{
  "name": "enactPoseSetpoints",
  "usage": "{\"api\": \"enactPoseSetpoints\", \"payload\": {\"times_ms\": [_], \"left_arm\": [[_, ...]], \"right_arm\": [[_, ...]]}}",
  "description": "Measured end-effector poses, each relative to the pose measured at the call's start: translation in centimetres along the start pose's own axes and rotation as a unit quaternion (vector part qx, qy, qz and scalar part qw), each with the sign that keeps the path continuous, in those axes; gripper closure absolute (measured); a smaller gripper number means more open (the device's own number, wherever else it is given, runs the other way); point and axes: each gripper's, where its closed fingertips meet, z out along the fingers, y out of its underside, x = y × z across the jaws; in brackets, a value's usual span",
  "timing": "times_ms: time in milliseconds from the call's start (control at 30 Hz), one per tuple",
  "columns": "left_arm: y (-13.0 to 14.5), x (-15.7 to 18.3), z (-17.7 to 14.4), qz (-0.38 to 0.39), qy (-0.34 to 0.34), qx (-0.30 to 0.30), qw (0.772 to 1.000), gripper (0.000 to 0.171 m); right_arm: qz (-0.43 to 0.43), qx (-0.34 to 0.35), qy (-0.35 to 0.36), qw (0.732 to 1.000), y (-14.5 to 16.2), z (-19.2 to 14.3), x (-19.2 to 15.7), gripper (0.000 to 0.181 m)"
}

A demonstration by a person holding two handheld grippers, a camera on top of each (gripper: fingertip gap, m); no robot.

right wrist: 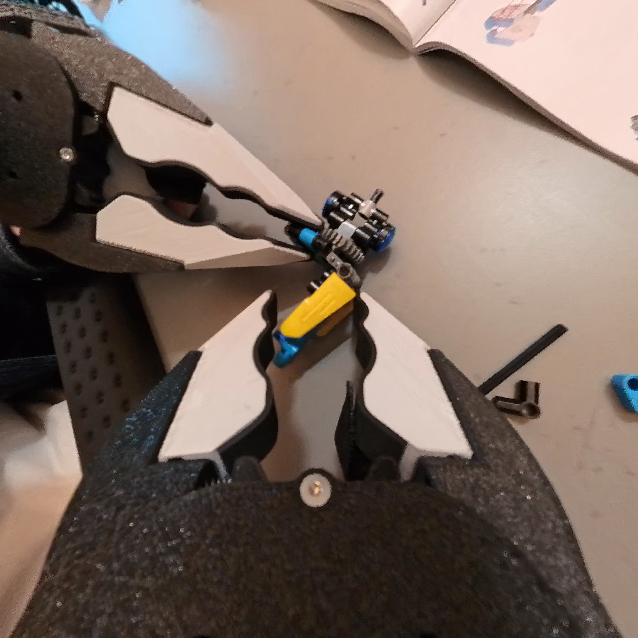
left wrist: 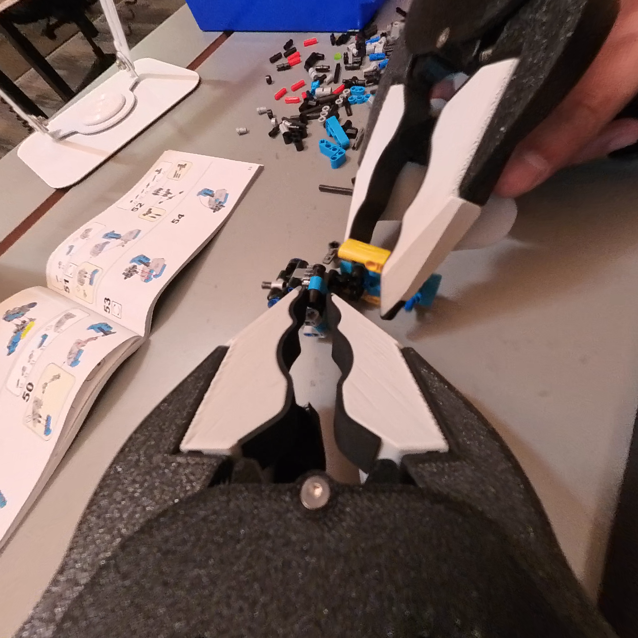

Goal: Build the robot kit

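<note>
- Small brick assembly: black, grey and blue parts with a toothed grey strip. It sits low over the grey table, right at the tips of both grippers. I cannot tell whether it rests on the surface.
- A yellow piece sits at one end of the assembly, joined to blue parts beneath it.
- Left gripper: fingers drawn almost together, pinching the black-and-blue end of the assembly. Only a narrow gap shows, and the part fills it.
- Right gripper: comes in steeply from the far right of the left one. Its fingers are set wider and straddle the yellow piece, pressed against its two sides, so it looks clamped rather than loose. A hand wraps its body.
- The two sets of tips lie just beside each other, nearly at right angles, with the assembly bridging them.
- Beside the right gripper's right finger: a thin black axle flat on the table, a black elbow connector touching or nearly touching it, and a blue beam farther out.
- Left of the left gripper: an open instruction booklet, pages curling.
- Ahead of the left gripper, well beyond the assembly: a scatter of loose pieces in black, red, blue and grey. Behind them is a blue bin.
- Far left ahead: a white stand base.
- Nothing lies between the grippers except the assembly itself.
</note>
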Motion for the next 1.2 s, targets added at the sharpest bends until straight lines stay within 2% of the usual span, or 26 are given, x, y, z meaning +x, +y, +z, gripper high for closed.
{"api": "enactPoseSetpoints", "payload": {"times_ms": [133, 233, 367, 467, 600, 867, 1033, 1200], "left_arm": [[0.1, 0.3, 0.0, 0.014, 0.005, -0.001, 1.0, 0.161], [0.1, 0.3, -0.1, 0.039, -0.002, -0.001, 0.999, 0.161], [0.2, 0.2, 0.0, 0.033, -0.001, -0.003, 0.999, 0.16], [0.2, 0.1, -0.1, 0.031, -0.002, -0.004, 0.999, 0.16], [0.2, 0.2, -0.1, 0.035, -0.009, -0.005, 0.999, 0.16], [0.1, 0.2, 0.0, 0.029, -0.01, -0.004, 1.0, 0.161], [-0.1, 0.3, 0.0, 0.031, -0.014, -0.001, 0.999, 0.162], [-0.1, 0.3, 0.0, 0.029, -0.016, -0.001, 0.999, 0.162]], "right_arm": [[-0.02, 0.002, 0.031, 0.999, 0.0, -0.1, 0.9, 0.146], [-0.001, 0.005, 0.013, 1.0, 0.0, -0.2, 0.9, 0.146], [0.01, 0.006, -0.003, 1.0, -0.1, -0.4, 0.8, 0.143], [-0.018, 0.011, 0.031, 0.999, -0.3, -0.7, 1.5, 0.141], [-0.037, 0.02, 0.058, 0.997, -0.6, -0.4, 1.7, 0.158], [-0.038, 0.027, 0.112, 0.993, -0.7, -0.3, 1.8, 0.164], [-0.011, 0.046, 0.118, 0.992, -1.0, -0.2, 2.2, 0.165], [-0.003, 0.035, 0.104, 0.994, -0.8, -0.3, 2.0, 0.165]]}}
